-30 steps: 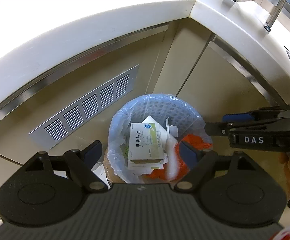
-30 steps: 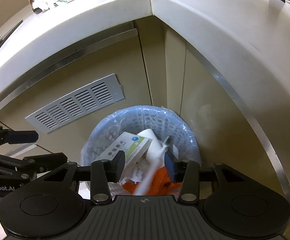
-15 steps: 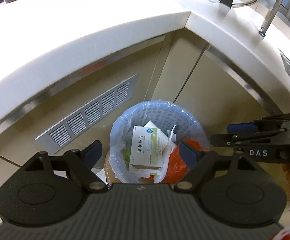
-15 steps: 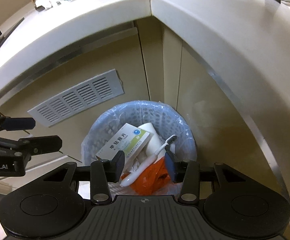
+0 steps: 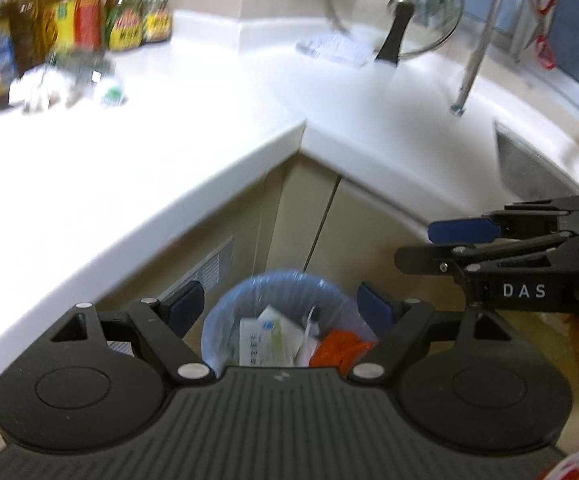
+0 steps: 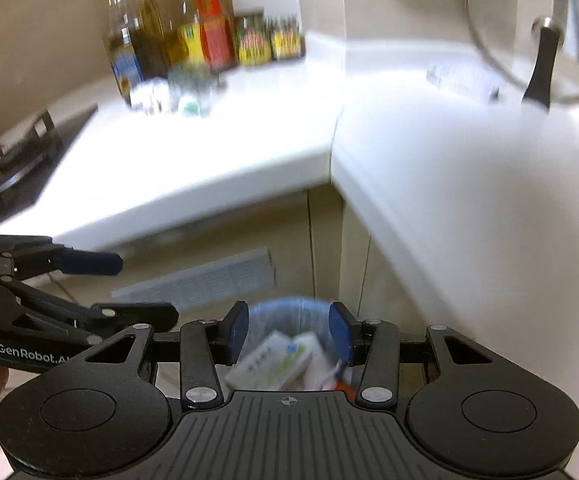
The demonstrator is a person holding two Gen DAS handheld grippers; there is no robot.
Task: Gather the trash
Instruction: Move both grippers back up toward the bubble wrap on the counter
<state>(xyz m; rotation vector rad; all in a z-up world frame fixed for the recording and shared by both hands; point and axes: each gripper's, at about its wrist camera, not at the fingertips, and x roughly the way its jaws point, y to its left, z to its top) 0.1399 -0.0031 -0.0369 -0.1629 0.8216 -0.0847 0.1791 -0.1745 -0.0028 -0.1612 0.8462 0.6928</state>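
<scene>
Both grippers, left gripper [image 5: 279,304] and right gripper [image 6: 288,334], hung open, holding nothing; the crumpled plastic bottle [image 5: 89,80] on the counter looked light and squashy, so I'd pinch its body.

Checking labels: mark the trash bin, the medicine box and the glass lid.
trash bin [image 5: 229,304], left wrist view, bag-lined rim
medicine box [image 5: 263,344], left wrist view, printed top face
glass lid [image 6: 545,60], right wrist view, black handle

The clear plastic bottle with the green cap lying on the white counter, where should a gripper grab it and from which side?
Judging from blurred frames: grip the clear plastic bottle with the green cap across its round body, coming down from above and in front, over the white counter. It seems to lie on its side, and tall oil bottles stand close behind.
</scene>
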